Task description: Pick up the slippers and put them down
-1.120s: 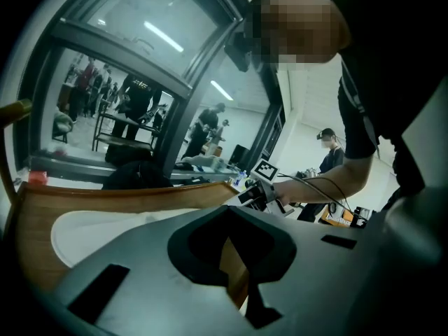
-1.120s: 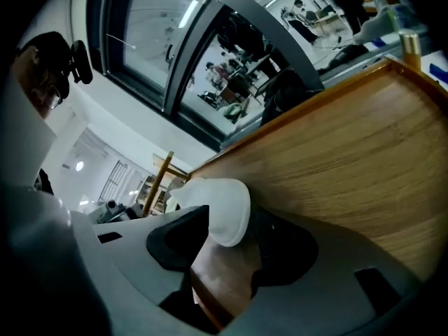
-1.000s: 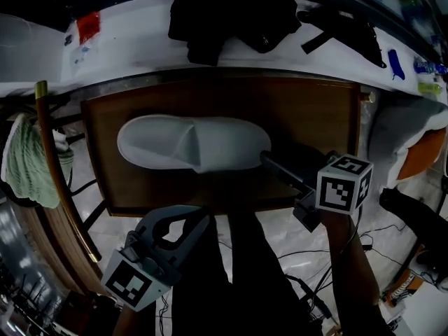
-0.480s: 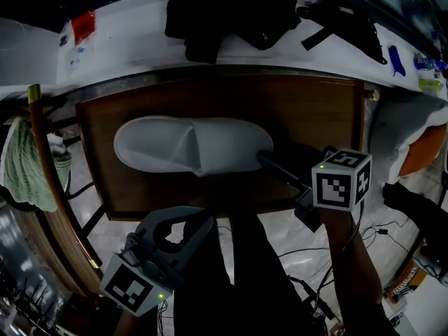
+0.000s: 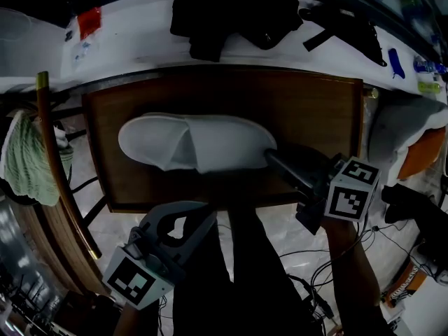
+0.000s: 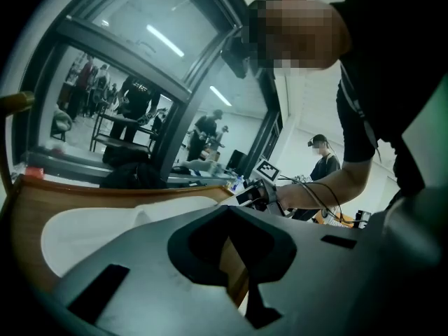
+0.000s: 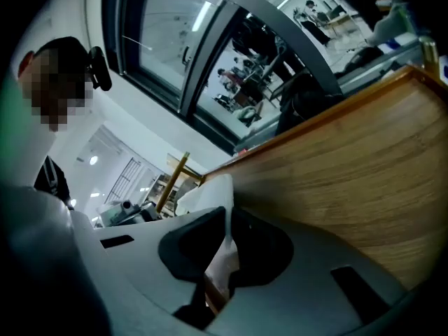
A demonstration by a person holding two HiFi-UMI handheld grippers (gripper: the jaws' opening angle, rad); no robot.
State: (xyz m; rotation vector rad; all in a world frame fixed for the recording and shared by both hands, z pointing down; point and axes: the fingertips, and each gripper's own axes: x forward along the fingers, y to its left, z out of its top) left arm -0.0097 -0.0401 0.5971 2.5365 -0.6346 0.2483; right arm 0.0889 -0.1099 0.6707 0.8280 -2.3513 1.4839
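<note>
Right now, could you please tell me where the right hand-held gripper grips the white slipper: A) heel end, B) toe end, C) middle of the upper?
A: the right hand-held gripper, whose jaws have just been closing, pinches the white slipper at its heel end.

I saw one white slipper point(image 5: 196, 143) lying sideways mid wooden table point(image 5: 308, 110). The right gripper point(image 5: 271, 156) sat over the table's near-right part, its jaws just closing on the slipper's end. The left gripper point(image 5: 183, 222) hung off the table's near edge, touching nothing. Black clothes point(image 5: 231, 12) lay past the table's far edge.
</note>
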